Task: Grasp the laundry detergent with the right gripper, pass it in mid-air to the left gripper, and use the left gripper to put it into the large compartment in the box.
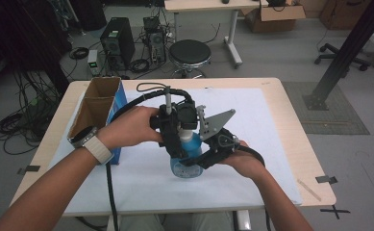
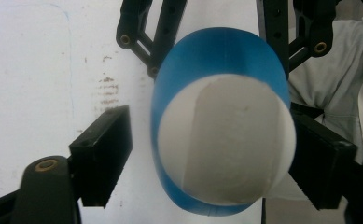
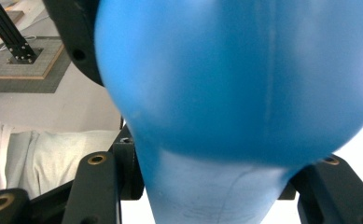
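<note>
Left gripper [image 2: 212, 154]: jaws standing part open around the white cap [image 2: 226, 140] of a blue bottle [image 2: 216, 56]. No grip made yet. The pad on one side is standing clearly off the cap with white table cover showing in the gap; the other pad is sitting at the cap's edge, and whether it is touching I cannot tell. The cap end is pointing toward this gripper's camera, with the blue body running away behind it.

Right gripper [image 3: 216, 186]: jaws clamping the blue bottle [image 3: 235, 79] low on its narrower part, black jaw arms pressing in from both sides; the bottle's wide blue bulge is looming above them. In the left gripper view these same jaw arms are showing beyond the cap, flanking the bottle's body.

High view: the bottle [image 1: 187, 154] is being held between the two grippers, just above the white mat [image 1: 141, 187] near its middle. The left gripper [image 1: 175, 126] is coming at the bottle from above and the left, the right gripper [image 1: 208, 155] from the right side, with its grey three-cornered plate [image 1: 214, 122] sticking up above the bottle. Both hands are wrapping their gripper bodies close beside the bottle.

An open cardboard box [image 1: 97, 108] with a blue side is standing left of the bottle, at the mat's left edge. A black stool [image 1: 189, 55] is standing on the floor beyond the table's far edge, behind the bottle.
</note>
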`<state>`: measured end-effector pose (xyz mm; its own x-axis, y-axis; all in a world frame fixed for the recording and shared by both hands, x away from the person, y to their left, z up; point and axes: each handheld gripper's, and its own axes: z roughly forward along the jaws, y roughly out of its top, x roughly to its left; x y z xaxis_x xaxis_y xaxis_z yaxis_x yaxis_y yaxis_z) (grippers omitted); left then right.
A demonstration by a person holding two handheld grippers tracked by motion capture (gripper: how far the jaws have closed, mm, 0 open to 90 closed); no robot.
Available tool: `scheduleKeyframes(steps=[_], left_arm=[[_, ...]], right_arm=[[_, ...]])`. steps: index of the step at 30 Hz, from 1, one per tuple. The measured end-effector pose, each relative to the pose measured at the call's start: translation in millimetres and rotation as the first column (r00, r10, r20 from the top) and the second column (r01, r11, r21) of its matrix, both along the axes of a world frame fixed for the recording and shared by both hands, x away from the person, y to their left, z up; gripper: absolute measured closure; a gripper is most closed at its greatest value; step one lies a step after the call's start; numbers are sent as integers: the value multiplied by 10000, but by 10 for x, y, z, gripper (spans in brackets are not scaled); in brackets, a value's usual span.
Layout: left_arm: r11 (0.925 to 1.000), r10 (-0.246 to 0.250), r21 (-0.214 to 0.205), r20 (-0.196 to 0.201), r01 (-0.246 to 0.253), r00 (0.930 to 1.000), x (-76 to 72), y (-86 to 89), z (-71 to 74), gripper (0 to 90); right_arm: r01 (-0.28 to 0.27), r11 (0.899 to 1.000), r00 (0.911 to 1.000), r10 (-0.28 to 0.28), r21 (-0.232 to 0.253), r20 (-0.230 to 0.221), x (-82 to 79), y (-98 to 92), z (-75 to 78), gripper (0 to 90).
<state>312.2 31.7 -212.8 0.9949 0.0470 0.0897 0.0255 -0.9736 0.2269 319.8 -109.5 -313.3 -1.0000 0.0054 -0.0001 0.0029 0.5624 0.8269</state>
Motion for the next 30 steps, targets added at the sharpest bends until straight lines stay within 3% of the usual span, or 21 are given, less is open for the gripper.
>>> scheduleKeyframes(steps=[10, 16, 30], left_arm=[[9999, -54, -124, -48, 54, 10000, 1, 3, -1, 284], [9997, -229, -109, -249, 226, 9994, -14, -5, -10, 375], [9994, -264, -249, -249, 258, 9993, -35, 10, -5, 384]], right_arm=[[-7, 10000, 10000, 8, -42, 9, -2, -3, -9, 441], [-34, 10000, 10000, 34, -36, -39, 0, 5, -19, 442], [-209, 9998, 9998, 209, -9, -14, -13, 17, -16, 442]])
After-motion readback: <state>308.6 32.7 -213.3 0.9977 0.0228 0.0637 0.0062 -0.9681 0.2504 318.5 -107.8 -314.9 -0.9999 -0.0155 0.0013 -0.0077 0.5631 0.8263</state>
